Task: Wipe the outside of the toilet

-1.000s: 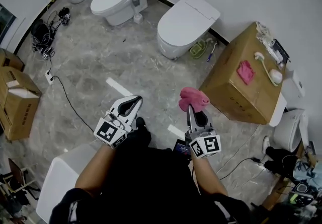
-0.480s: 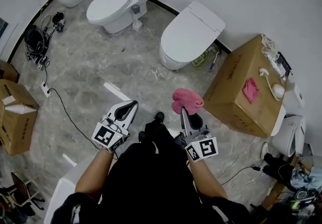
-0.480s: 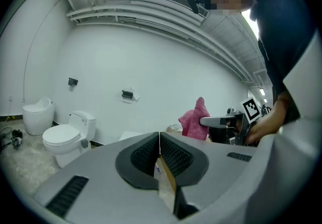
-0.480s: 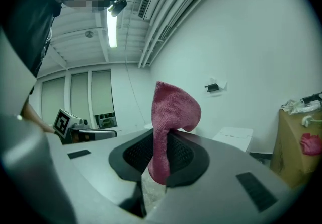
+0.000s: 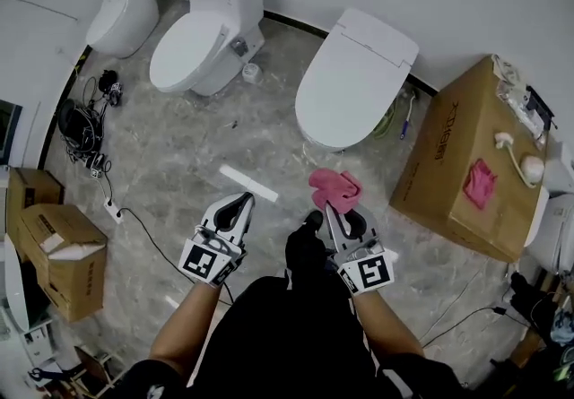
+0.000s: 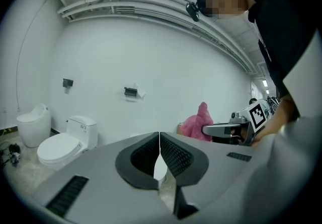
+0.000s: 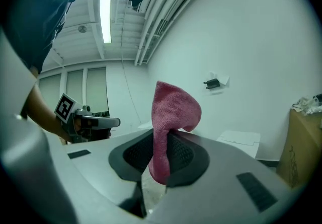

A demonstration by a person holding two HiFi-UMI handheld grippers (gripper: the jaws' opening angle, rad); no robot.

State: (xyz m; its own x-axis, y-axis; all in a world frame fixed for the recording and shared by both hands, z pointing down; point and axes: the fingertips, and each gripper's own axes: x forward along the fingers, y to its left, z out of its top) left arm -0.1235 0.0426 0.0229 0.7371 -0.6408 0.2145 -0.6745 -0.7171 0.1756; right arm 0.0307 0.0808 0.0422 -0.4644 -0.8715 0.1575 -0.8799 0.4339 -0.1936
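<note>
Head view: cloth (image 5: 334, 188) in hand-held gripper (image 5: 331, 208)

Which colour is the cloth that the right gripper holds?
The cloth is pink. The right gripper view shows it best, clamped in the right gripper.

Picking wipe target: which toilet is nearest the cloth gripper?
The rightmost toilet, flat-lidded, beside the cardboard box, just ahead of the right gripper holding the pink cloth; the tanked toilet and the small one stand farther left.
</note>
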